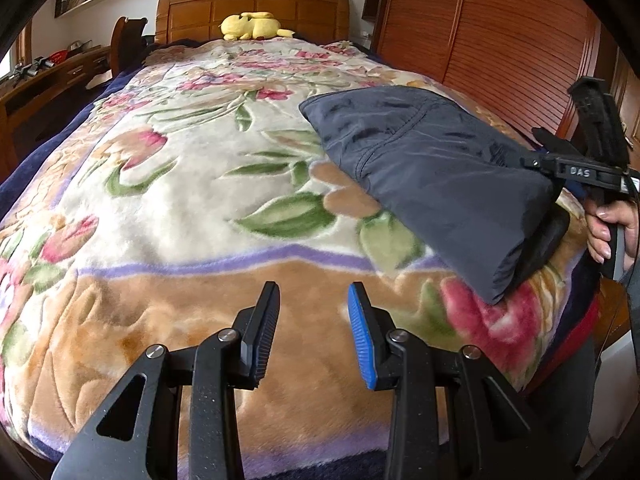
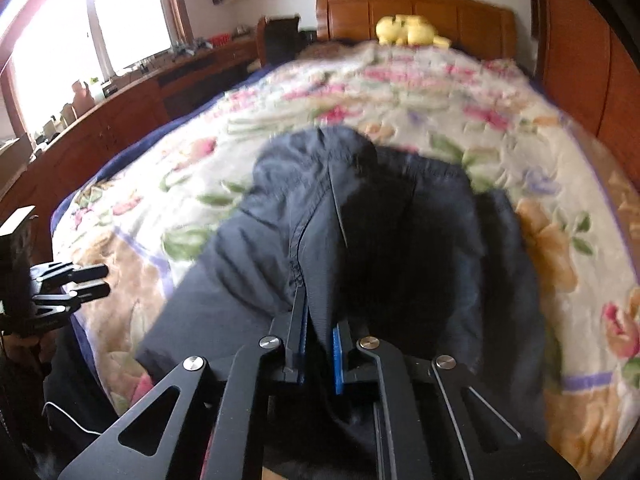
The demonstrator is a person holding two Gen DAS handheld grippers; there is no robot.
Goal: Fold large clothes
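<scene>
L claw over floral blanket

This is a bedroom in a home. A bed with a flowered blanket and a wooden headboard stands beside a wooden wardrobe. A yellow soft toy lies by the headboard, and a long wooden desk stands under the window.

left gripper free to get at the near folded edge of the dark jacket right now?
Probably yes. The left gripper is open and empty over bare blanket, with nothing between it and the dark jacket. The right gripper pinches the jacket's other side.
</scene>
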